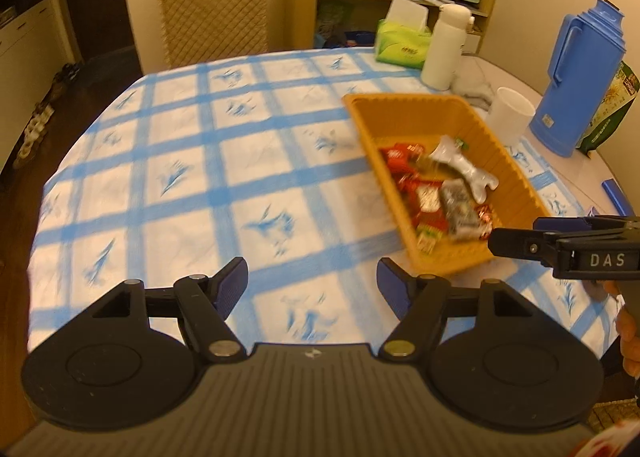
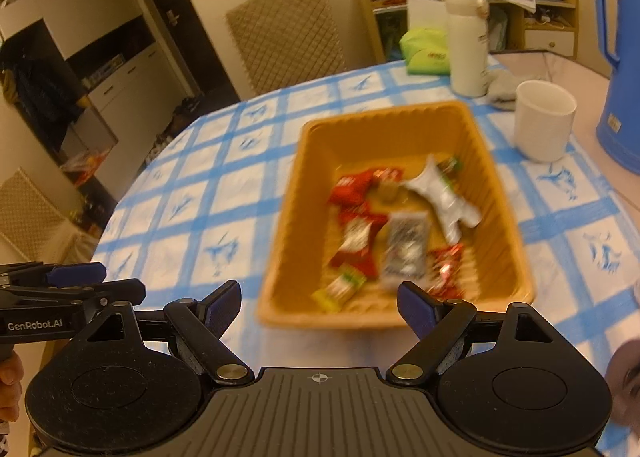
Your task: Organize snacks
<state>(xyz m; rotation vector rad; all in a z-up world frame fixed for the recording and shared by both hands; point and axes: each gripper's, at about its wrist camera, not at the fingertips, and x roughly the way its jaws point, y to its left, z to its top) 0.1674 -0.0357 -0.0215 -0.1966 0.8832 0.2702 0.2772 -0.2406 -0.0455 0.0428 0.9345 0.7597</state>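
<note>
Both hand-held grippers (image 1: 312, 289) (image 2: 319, 311) wide, empty

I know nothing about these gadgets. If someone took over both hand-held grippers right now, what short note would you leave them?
Left gripper: jaws open, nothing between them.
Right gripper: jaws open, nothing between them.
Snacks: red, silver and green packets all lie in the orange basket on the blue-checked tablecloth, beside the white cup.
Done: no loose packets show on the cloth.
Left: little that these views show, apart from perhaps tidying the packets in the basket; check the table edges that are out of view.
</note>
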